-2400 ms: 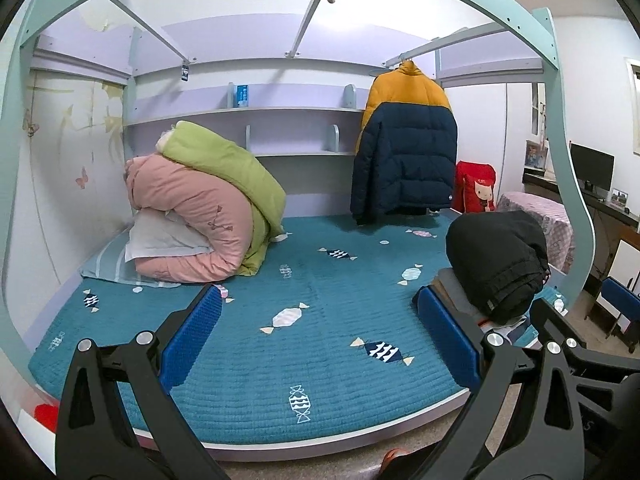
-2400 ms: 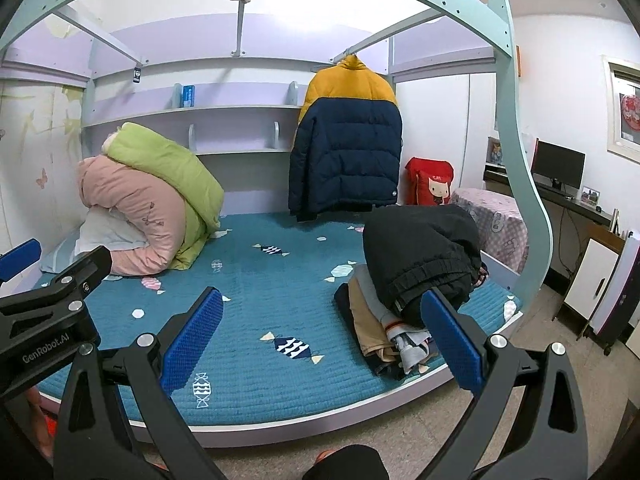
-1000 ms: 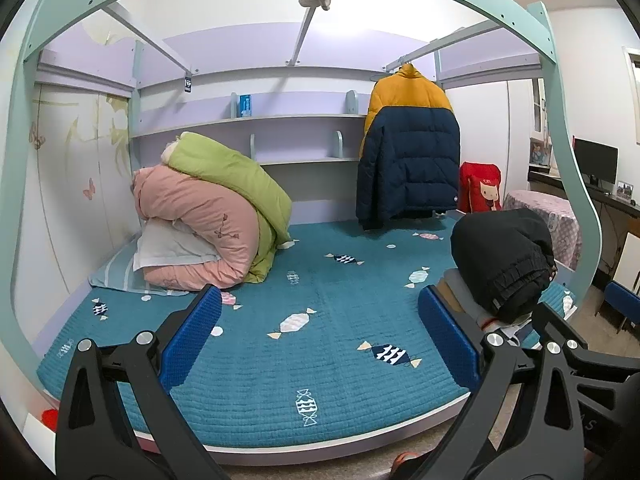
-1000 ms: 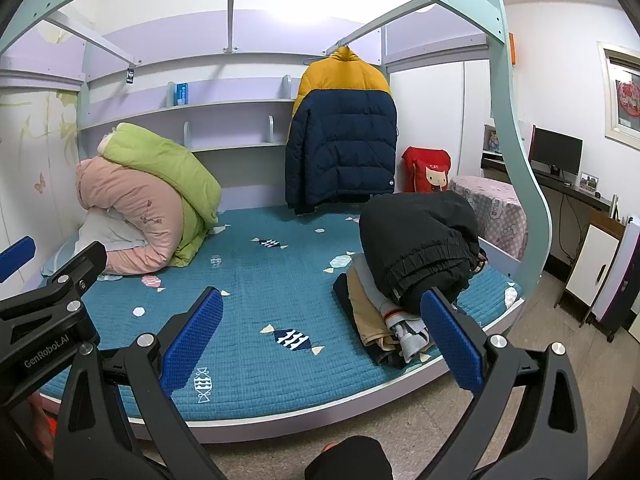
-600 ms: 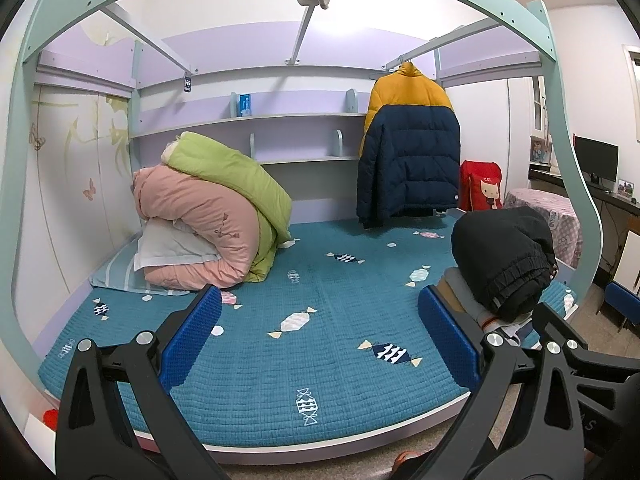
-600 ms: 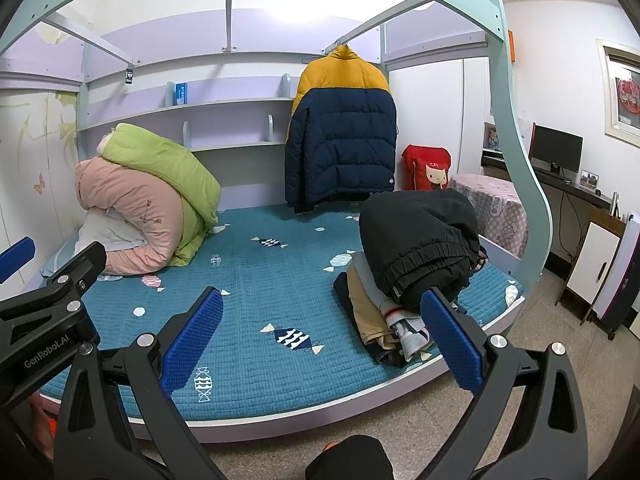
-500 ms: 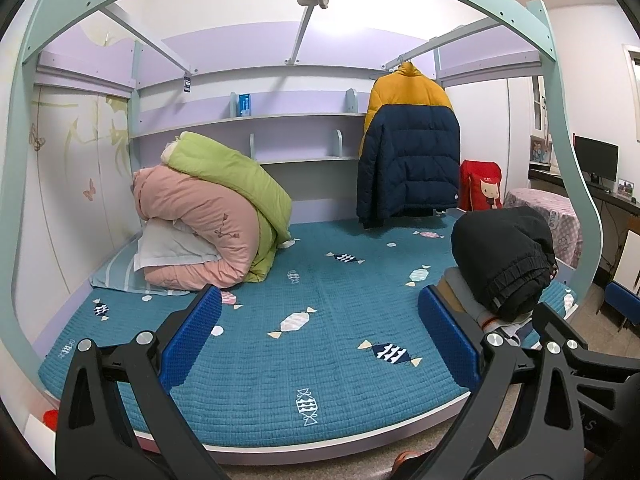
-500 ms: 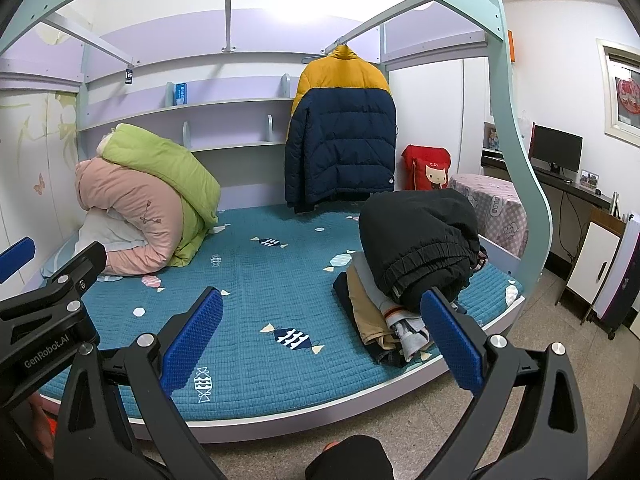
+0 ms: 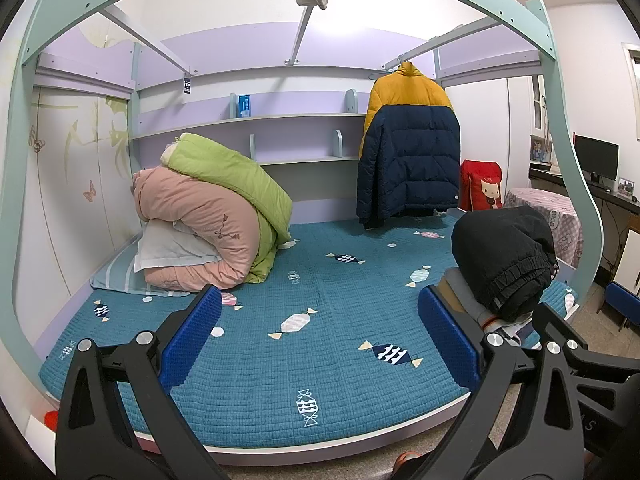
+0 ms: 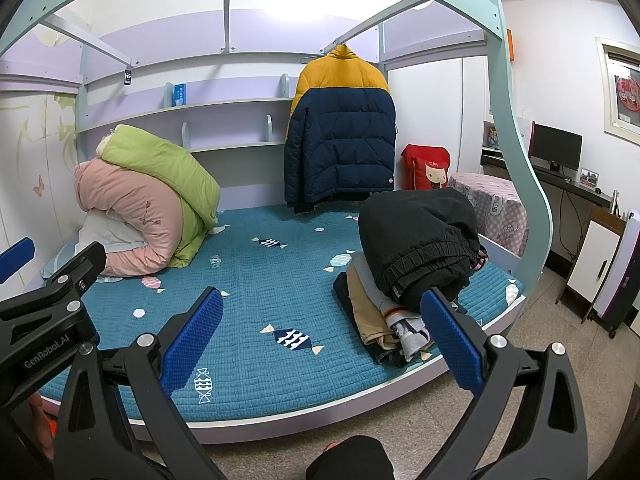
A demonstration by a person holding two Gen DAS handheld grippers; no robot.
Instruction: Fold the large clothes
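Observation:
A yellow and navy puffer jacket [image 9: 408, 160] hangs on a rail at the back of the bed; it also shows in the right wrist view [image 10: 340, 132]. A black garment [image 9: 504, 256] lies bundled on a stack of folded clothes [image 10: 380, 312] at the bed's right front. My left gripper [image 9: 320, 332] is open and empty in front of the bed edge. My right gripper [image 10: 320, 332] is open and empty, also in front of the bed. The left gripper's body [image 10: 44, 312] shows at the left of the right wrist view.
The teal bed mat [image 9: 320, 312] has candy prints. Rolled pink and green quilts [image 9: 216, 216] and a pillow sit at the back left. A red cushion [image 9: 480, 188], a checked table [image 10: 492, 208], a desk with a monitor [image 10: 556, 152] and the teal bed frame post [image 10: 520, 184] are on the right.
Both grippers have drifted slightly back from the bed since the oldest frames; over the last second almost nothing has moved. Both stay open.

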